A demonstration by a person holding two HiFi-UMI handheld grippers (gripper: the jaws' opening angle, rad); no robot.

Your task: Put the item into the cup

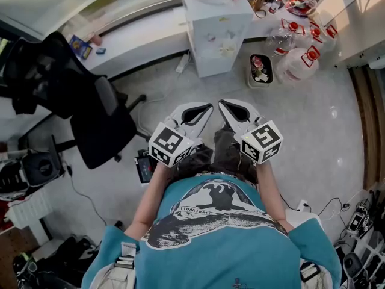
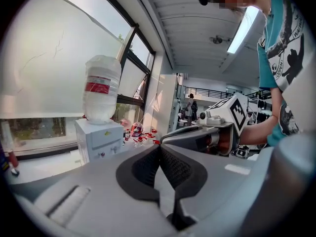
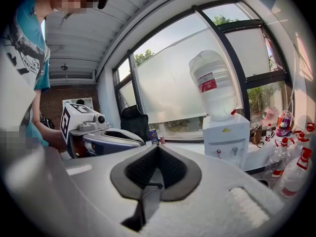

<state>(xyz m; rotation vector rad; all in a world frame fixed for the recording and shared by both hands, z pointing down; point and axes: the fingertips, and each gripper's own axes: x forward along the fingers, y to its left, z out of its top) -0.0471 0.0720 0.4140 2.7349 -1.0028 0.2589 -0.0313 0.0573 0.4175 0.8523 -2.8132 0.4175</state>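
Observation:
I hold both grippers side by side in front of my chest, pointing towards the window wall. In the head view my left gripper (image 1: 209, 106) and right gripper (image 1: 222, 102) almost touch at the tips. The left gripper (image 2: 159, 147) has its black pads closed together with nothing between them. My right gripper (image 3: 157, 147) is shut the same way and holds nothing. Each gripper view shows the other gripper beside it: the right gripper body (image 2: 207, 135) and the left gripper body (image 3: 101, 135). No cup and no loose item shows in any view.
A white water dispenser (image 1: 216, 32) with a bottle on top (image 3: 212, 85) stands ahead by the window. A small bin (image 1: 260, 70) and several plastic bottles (image 1: 301, 56) are on the floor to its right. A black office chair (image 1: 96, 113) stands to my left.

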